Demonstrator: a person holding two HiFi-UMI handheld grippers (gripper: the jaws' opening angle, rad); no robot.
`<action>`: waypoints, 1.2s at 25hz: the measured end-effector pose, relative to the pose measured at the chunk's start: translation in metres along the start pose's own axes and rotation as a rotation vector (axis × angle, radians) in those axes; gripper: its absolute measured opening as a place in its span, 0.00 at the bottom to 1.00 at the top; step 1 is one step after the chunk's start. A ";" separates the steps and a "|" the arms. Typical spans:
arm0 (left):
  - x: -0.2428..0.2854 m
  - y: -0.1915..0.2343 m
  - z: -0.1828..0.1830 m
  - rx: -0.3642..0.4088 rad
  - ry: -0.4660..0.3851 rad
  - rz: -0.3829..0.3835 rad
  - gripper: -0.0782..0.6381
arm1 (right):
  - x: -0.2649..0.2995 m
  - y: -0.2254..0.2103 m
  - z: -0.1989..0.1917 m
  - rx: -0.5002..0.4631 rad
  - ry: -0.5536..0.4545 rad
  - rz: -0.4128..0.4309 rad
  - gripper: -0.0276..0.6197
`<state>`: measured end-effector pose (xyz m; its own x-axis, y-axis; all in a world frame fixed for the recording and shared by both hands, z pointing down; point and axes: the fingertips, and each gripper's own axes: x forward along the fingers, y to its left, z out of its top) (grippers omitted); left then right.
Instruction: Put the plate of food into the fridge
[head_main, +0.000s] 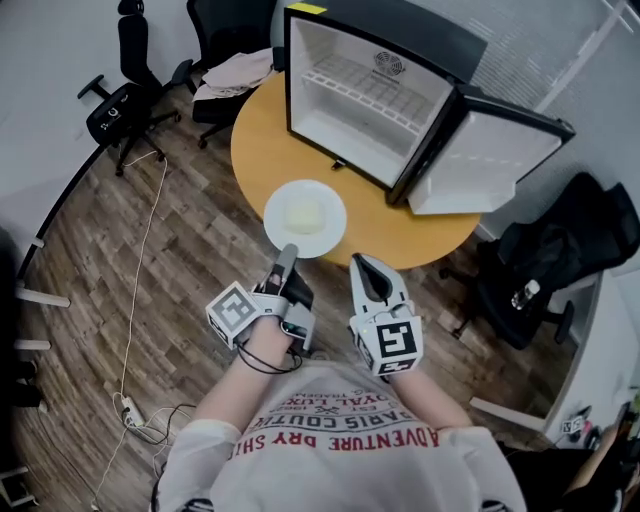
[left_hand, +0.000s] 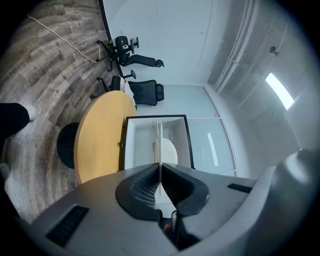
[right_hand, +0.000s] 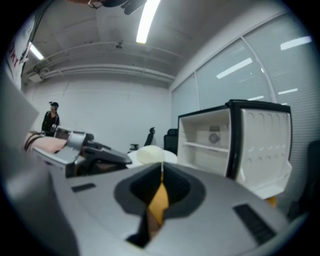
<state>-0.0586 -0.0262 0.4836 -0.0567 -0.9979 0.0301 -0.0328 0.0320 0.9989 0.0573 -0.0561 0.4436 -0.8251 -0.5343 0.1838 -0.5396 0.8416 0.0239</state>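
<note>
The right tool (right_hand: 161, 169) fills the lower frame, its jaws drawn together at the tips, with a sliver of orange worktop (right_hand: 158, 202) showing between them. Just beyond, at centre, a white plate (right_hand: 169, 156) carries a pale mound of food (right_hand: 146, 154), and the left tool (right_hand: 120, 159) reaches the plate's left edge. At right stands the open fridge (right_hand: 210, 125) (white inside, one shelf (right_hand: 202, 146)), its door (right_hand: 265, 145) swung to the right.

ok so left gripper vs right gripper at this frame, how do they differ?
Grip: the left gripper is shut on the rim of the plate; the right gripper is shut on nothing.
Roll: the left gripper is turned on its side, so its jaws pinch the plate from above and below; the right gripper sits upright.
Shared: both point toward the open fridge, side by side.
</note>
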 end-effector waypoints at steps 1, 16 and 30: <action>0.011 0.001 0.004 0.003 0.017 0.002 0.16 | 0.008 -0.006 0.001 0.002 0.000 -0.018 0.09; 0.165 0.009 0.085 -0.002 0.324 0.006 0.16 | 0.141 -0.055 0.017 0.081 0.004 -0.333 0.09; 0.269 -0.001 0.110 -0.008 0.596 0.006 0.16 | 0.215 -0.101 0.035 0.151 0.016 -0.585 0.09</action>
<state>-0.1835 -0.2886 0.4873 0.5128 -0.8572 0.0480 -0.0263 0.0402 0.9988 -0.0715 -0.2591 0.4464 -0.3818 -0.9031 0.1965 -0.9221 0.3868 -0.0140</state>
